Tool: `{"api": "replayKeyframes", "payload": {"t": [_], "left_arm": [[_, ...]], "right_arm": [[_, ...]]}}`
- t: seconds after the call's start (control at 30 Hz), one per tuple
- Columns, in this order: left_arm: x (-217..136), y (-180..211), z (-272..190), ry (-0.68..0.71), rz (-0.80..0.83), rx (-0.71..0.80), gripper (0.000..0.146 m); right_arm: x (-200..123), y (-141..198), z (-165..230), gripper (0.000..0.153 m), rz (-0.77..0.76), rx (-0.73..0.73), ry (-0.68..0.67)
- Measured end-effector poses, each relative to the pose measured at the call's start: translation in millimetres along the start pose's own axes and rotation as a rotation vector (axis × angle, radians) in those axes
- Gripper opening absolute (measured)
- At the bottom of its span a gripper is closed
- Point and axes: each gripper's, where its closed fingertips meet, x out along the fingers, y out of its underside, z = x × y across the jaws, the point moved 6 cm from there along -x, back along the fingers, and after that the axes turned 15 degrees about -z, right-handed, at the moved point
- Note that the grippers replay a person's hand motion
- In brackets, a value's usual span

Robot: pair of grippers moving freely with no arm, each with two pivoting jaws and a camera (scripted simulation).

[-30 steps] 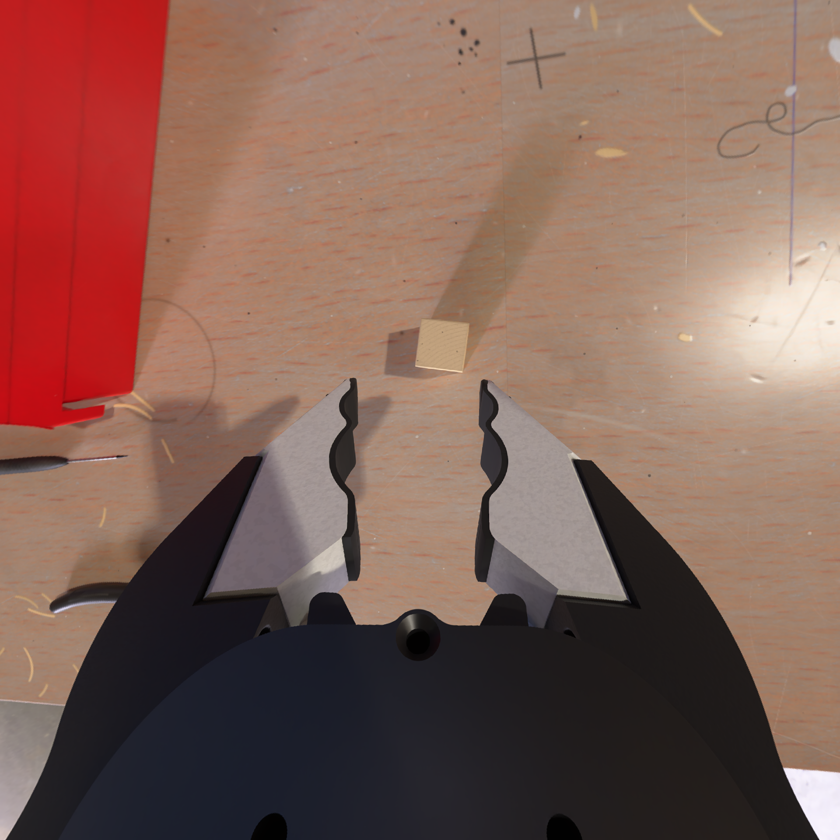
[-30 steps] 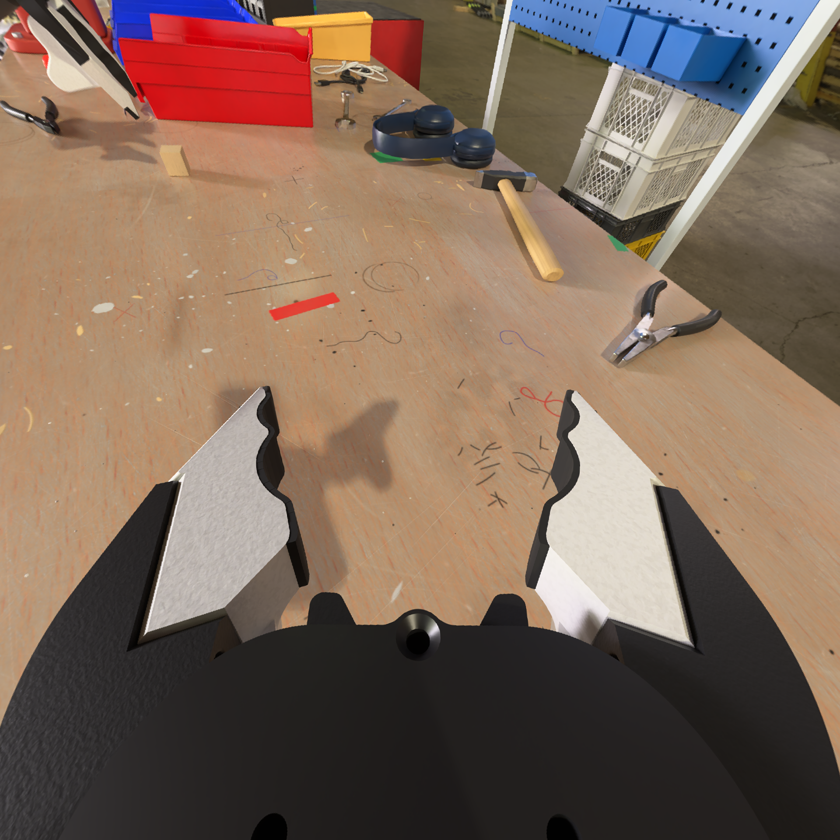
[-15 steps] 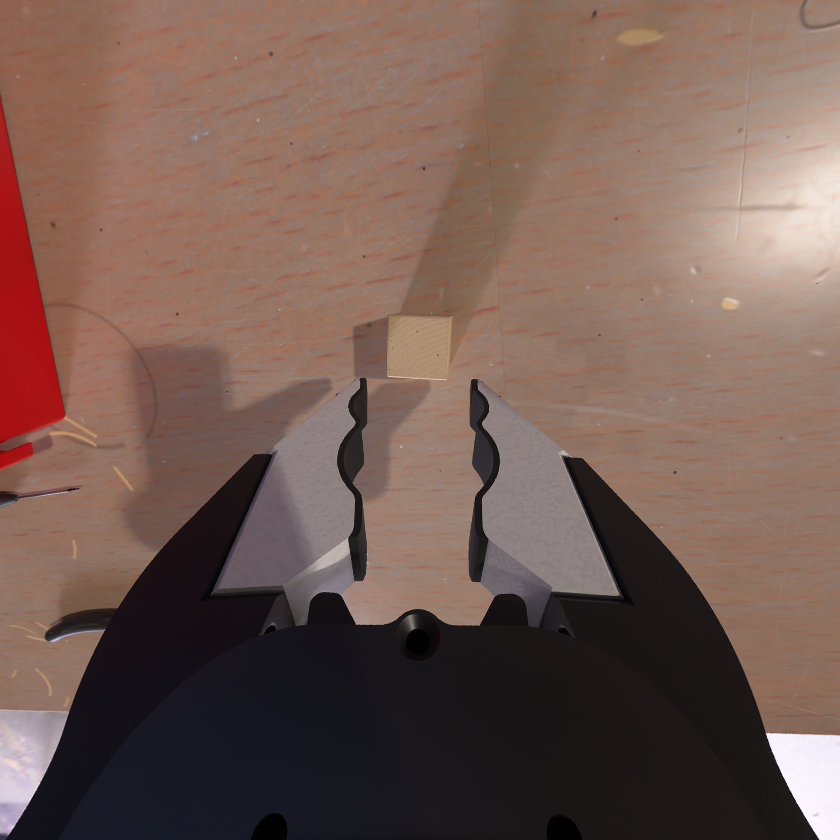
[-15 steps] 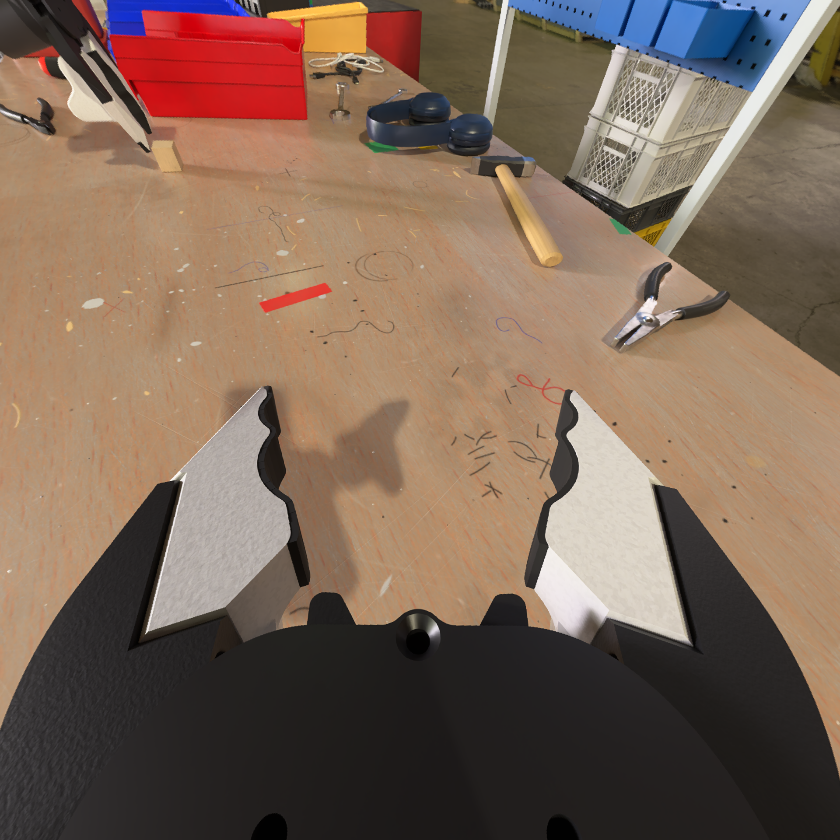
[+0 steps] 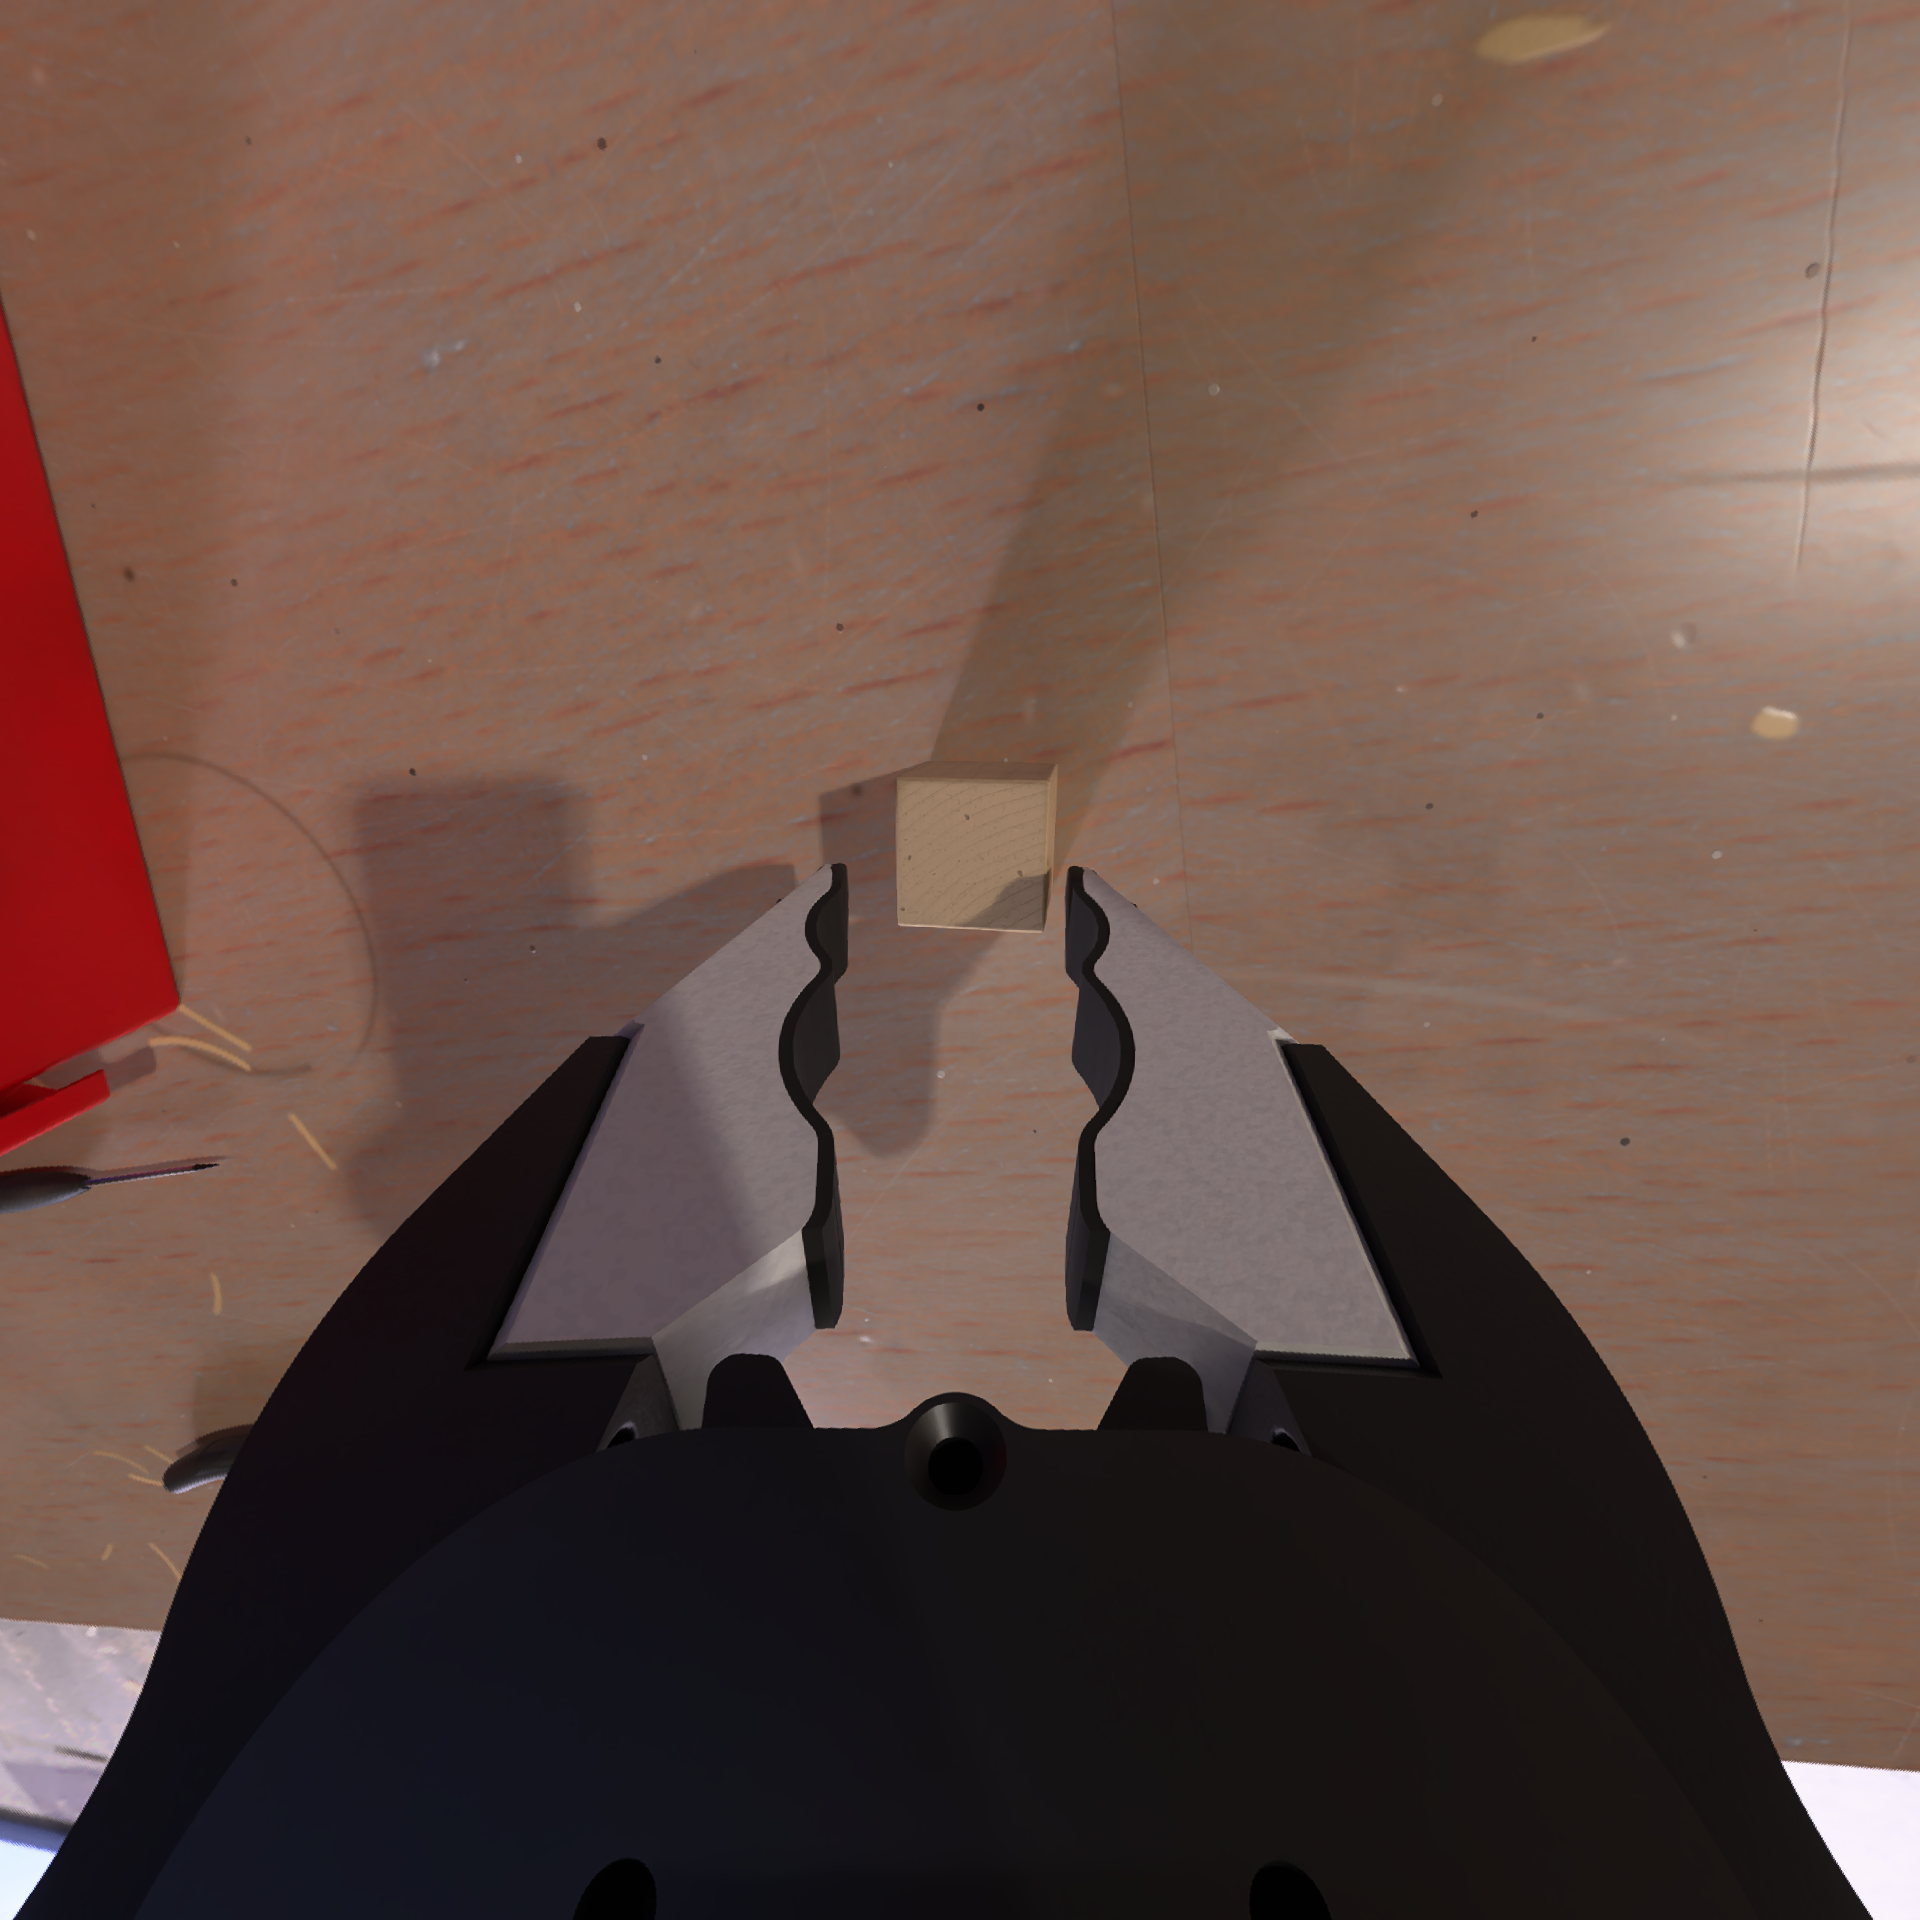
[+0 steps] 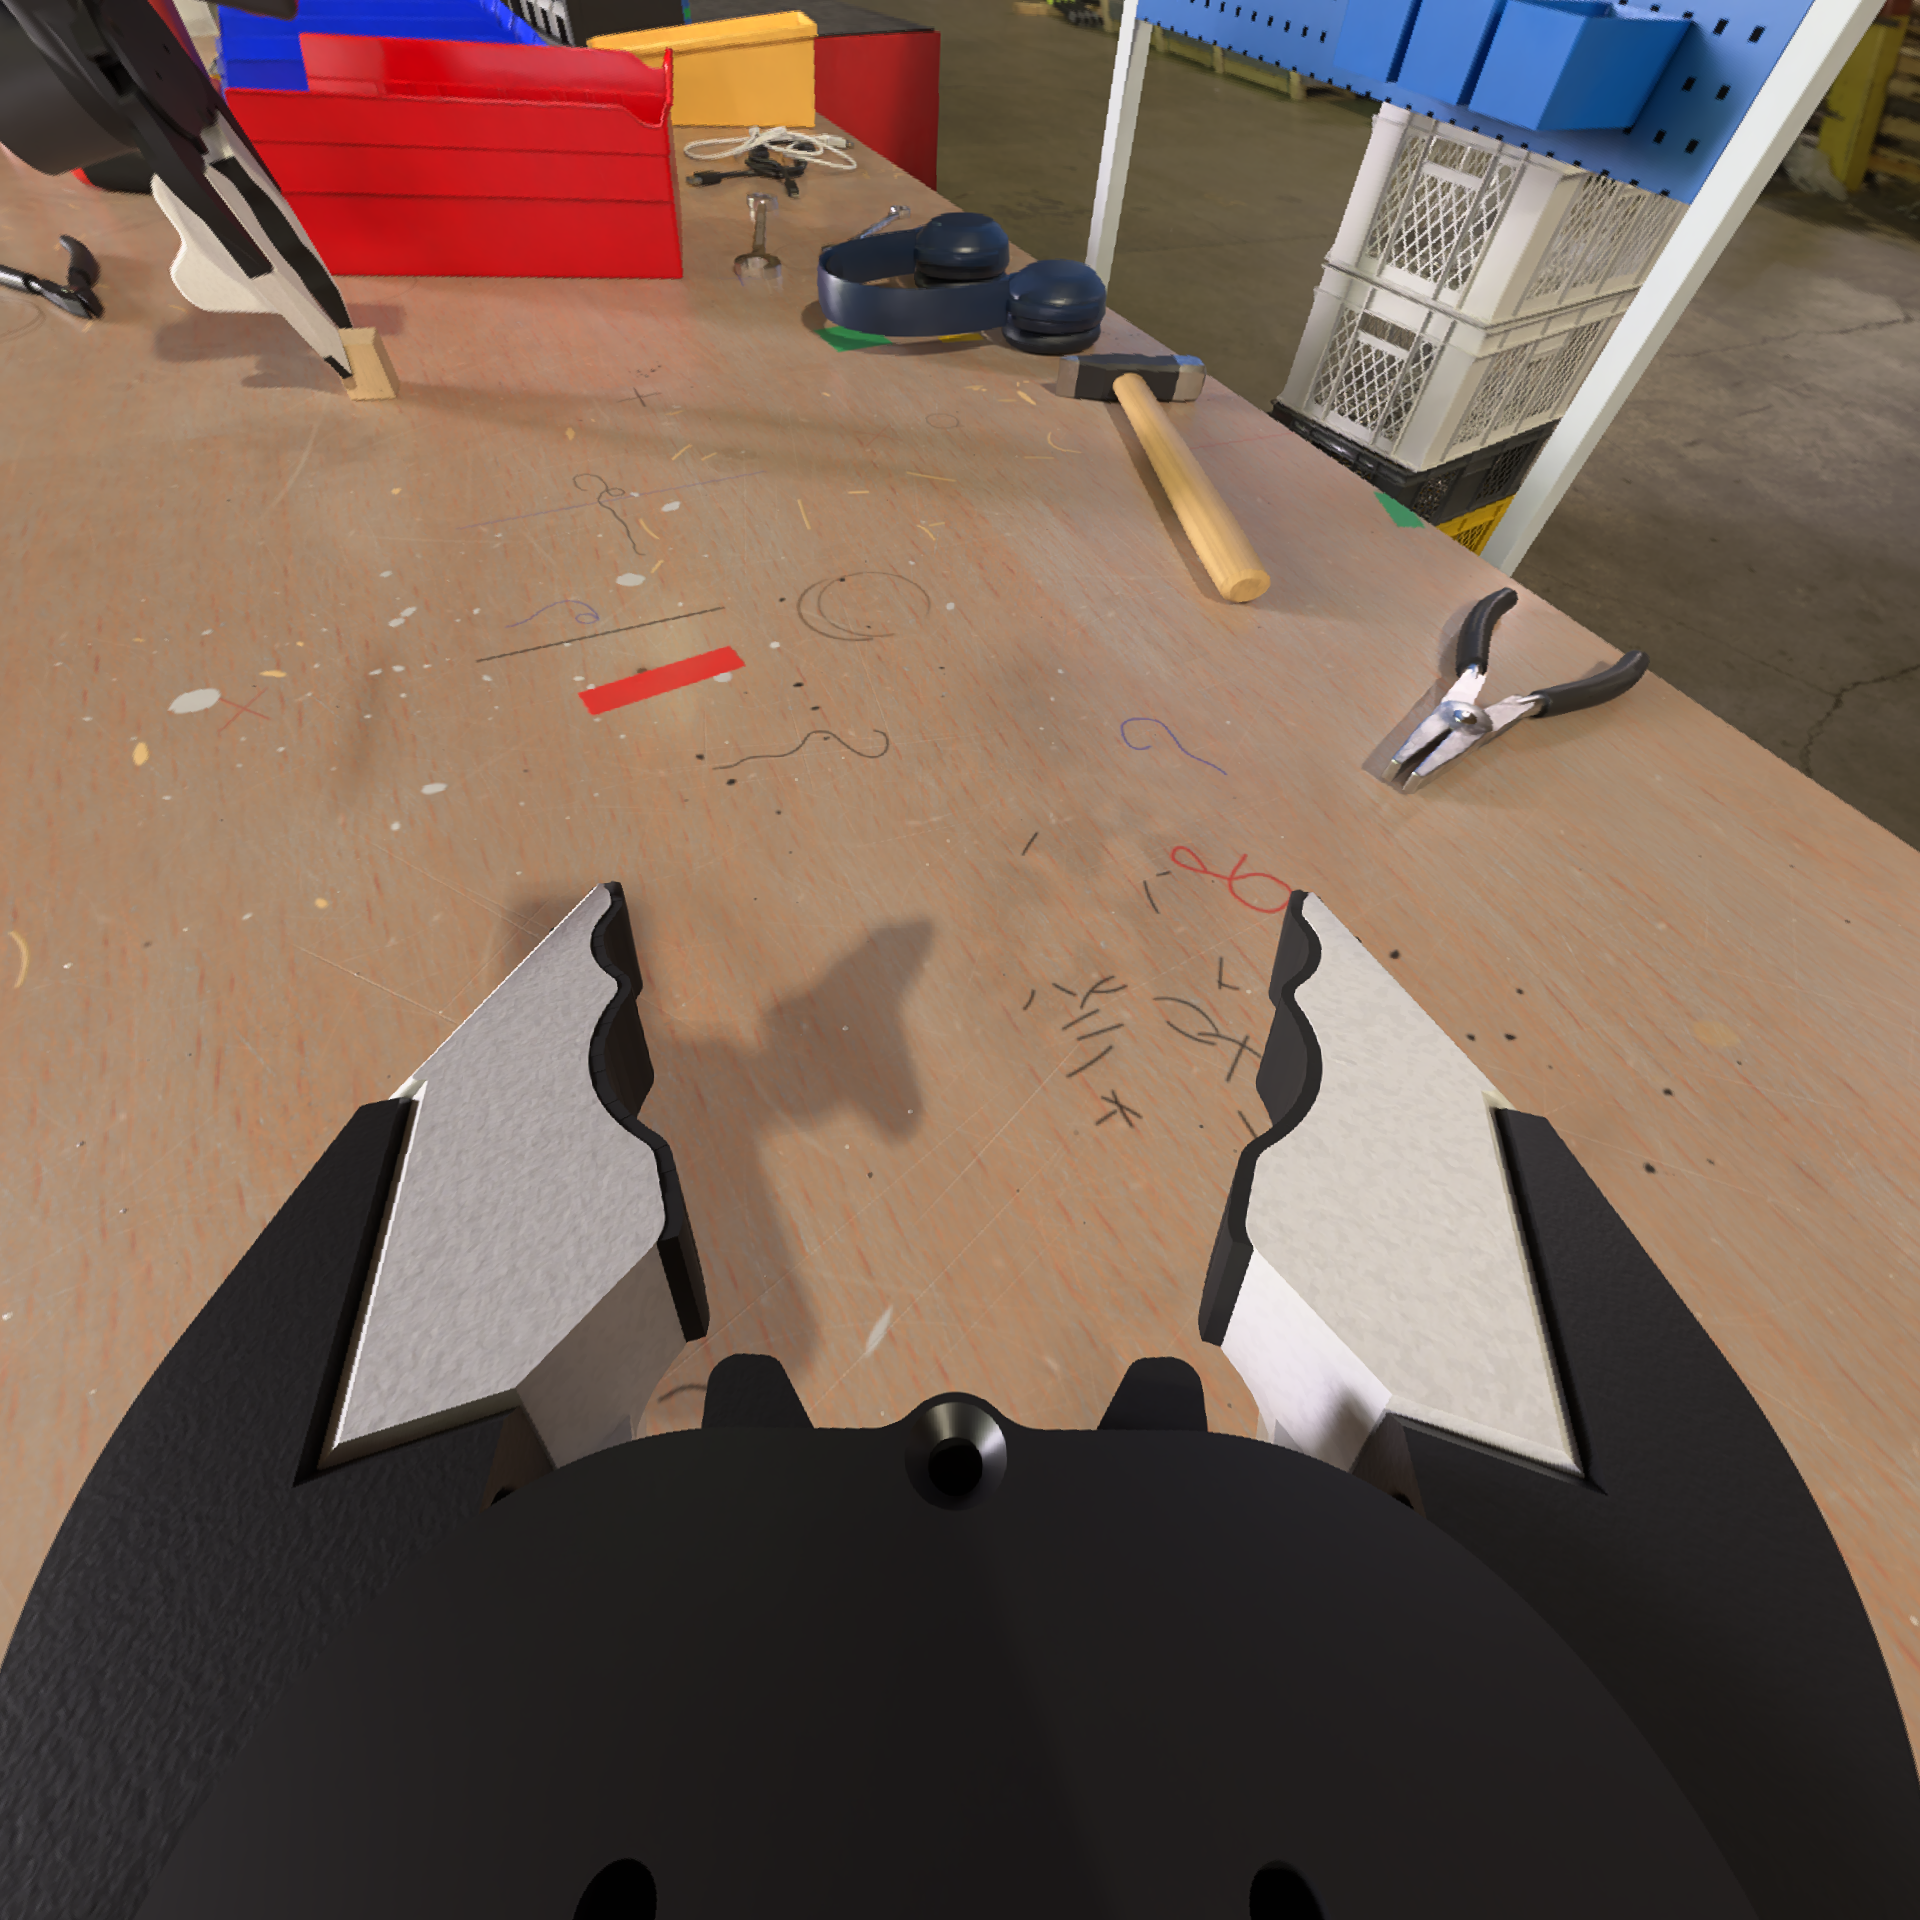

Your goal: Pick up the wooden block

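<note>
A small pale wooden block (image 5: 971,852) sits on the wooden workbench. My left gripper (image 5: 954,883) points down at it, open, with its fingertips on either side of the block's near end, apart from it by narrow gaps. In the right wrist view the block (image 6: 374,366) lies far off at the upper left with the left gripper (image 6: 338,353) right at it. My right gripper (image 6: 951,899) is open and empty, low over the bench.
A red bin (image 5: 62,727) stands left of the block; it also shows in the right wrist view (image 6: 468,177). A thin pointed tool (image 5: 94,1179) lies near it. A hammer (image 6: 1174,457), pliers (image 6: 1496,696), dark blue headphones (image 6: 956,286) and stacked crates (image 6: 1455,312) lie to the right.
My left gripper has come down toward the block, so its tips now flank the block's near end, and its jaws have narrowed slightly. My right gripper has shifted slightly.
</note>
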Motion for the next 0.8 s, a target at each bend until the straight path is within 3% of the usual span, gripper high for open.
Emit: {"api": "replayKeyframes", "payload": {"t": [0.4,0.6,0.8], "left_arm": [[4,-1,-2,0.024,0.006,-0.015,0.03],[4,-3,-1,-0.042,0.017,0.071,0.03],[-30,-25,11,-0.14,-0.02,0.153,0.03]], "right_arm": [[-9,2,0,0.121,-0.004,0.004,0.018],[-11,2,1,0.121,-0.012,0.004,0.023],[-20,3,-1,0.119,-0.02,0.004,0.046]]}}
